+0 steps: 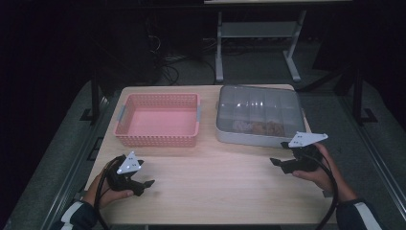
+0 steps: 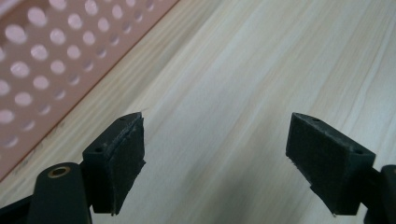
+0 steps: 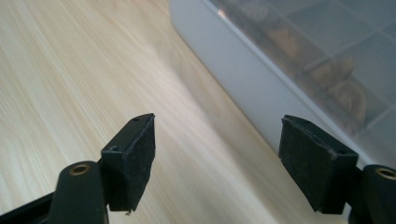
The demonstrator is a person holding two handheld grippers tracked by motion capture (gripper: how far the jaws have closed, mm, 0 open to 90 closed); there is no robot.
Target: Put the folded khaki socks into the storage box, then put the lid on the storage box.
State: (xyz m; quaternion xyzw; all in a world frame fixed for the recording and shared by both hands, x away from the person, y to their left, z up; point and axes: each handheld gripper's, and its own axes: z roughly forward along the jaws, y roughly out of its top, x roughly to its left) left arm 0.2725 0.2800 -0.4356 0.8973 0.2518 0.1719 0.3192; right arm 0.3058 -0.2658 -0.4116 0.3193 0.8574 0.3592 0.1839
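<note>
— Two containers sit side by side at the far half of my tabletop (image 1: pixel 210 167): a pink perforated basket (image 1: pixel 158 120) on the left and a grey compartment box (image 1: pixel 261 115) under a clear lid on the right. Why would they be set like that?

— I read it as source and target. Brownish pieces (image 1: pixel 261 127) lie in the box's near compartments, and the basket looks bare inside, so I judge it is meant to receive them. Their near walls line up, so each hand has its own container straight ahead.

— And my tools?

— I hold the left tool (image 1: pixel 143 184) low over the bare wood, in front of the basket's near left corner, jaws spread wide with nothing between them. The left gripper view has the basket wall (image 2: pixel 51 70) just beside its left jaw.

— The right one?

— My right tool (image 1: pixel 280 163) hangs just off the box's near right edge, also spread and holding nothing. Its own view looks along the box's grey side (image 3: pixel 243 84), with the lid above. I judge the lid has to come off first, which is why that tool waits closest.
</note>
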